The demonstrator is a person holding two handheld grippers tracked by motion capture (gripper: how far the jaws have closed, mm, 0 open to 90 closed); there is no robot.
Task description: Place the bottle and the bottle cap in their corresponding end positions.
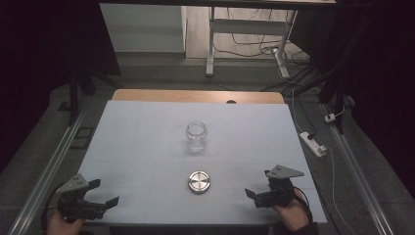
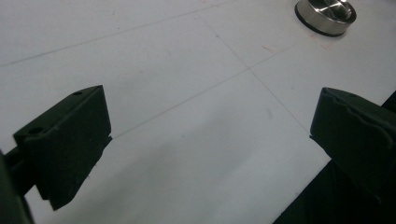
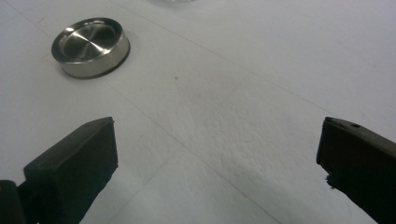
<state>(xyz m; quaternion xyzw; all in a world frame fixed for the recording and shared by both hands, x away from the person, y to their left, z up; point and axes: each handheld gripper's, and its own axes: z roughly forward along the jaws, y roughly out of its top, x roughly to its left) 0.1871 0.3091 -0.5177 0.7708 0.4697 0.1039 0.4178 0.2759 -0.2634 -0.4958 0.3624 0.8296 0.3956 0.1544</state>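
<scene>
Right gripper view: jar [image 3: 173, 1] cut off at top; lid [image 3: 90, 45] whole.

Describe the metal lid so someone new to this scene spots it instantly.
On the white table sheet, look along the centre line toward the person's edge. In front of the clear glass jar lies the metal lid, between the left tool and right tool. It is a low, shiny silver disc, unlike the tall, see-through jar.
</scene>
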